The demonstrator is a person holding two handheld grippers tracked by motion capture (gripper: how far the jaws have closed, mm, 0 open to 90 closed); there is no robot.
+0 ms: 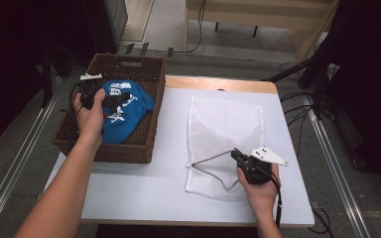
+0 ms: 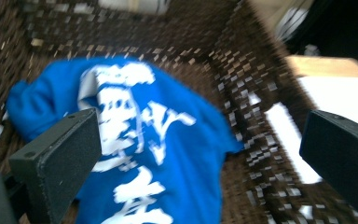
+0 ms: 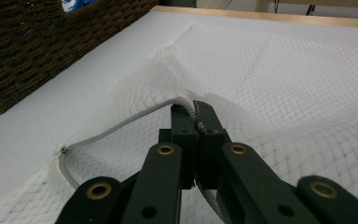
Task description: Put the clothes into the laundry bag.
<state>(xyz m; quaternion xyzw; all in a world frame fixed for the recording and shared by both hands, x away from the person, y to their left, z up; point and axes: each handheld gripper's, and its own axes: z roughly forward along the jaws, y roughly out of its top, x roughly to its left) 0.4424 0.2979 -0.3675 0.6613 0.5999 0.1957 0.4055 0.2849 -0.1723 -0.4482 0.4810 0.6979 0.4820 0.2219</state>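
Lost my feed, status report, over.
Left tool open above blue shirt in basket. Right tool shut on mesh bag rim. Nothing blocking.

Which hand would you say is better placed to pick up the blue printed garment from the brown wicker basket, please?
The left. Its tongs hang open right over the blue printed garment in the brown wicker basket, while the right tongs are shut on the white mesh laundry bag's grey rim, holding its mouth open.
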